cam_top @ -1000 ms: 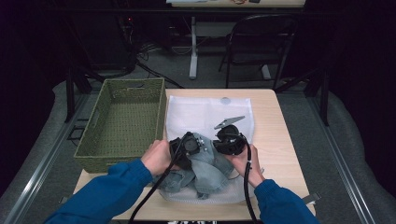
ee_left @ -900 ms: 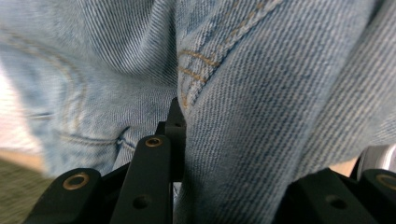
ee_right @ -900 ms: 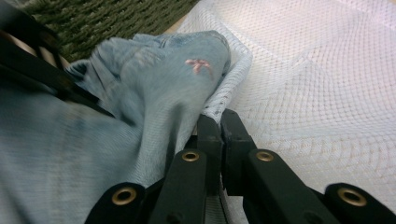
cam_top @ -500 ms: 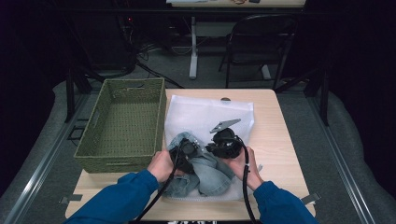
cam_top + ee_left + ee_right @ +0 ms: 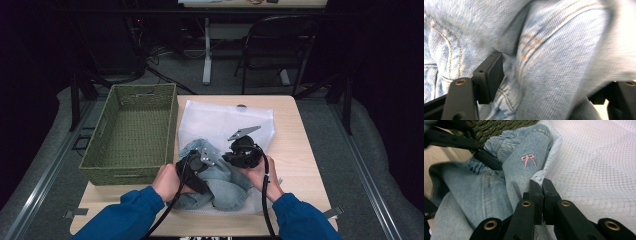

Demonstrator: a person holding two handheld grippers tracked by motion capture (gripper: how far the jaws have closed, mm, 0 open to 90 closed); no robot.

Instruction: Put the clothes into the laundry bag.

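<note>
The jeans [image 5: 220, 182] are lying bunched at the near mouth of the white mesh bag [image 5: 220, 120], beside the green basket [image 5: 132, 130]. The right gripper [image 5: 541, 190] is pinching the bag's edge shut; the left gripper [image 5: 544, 75] is straddling a denim fold, jaws apart. Feeding them in well probably means holding that edge taut (seams snag).

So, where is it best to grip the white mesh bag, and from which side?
Grip the white mesh bag at its near open edge beside the jeans, coming from the person's side: that thin rim lifts off the table, while the rest lies flat.
</note>
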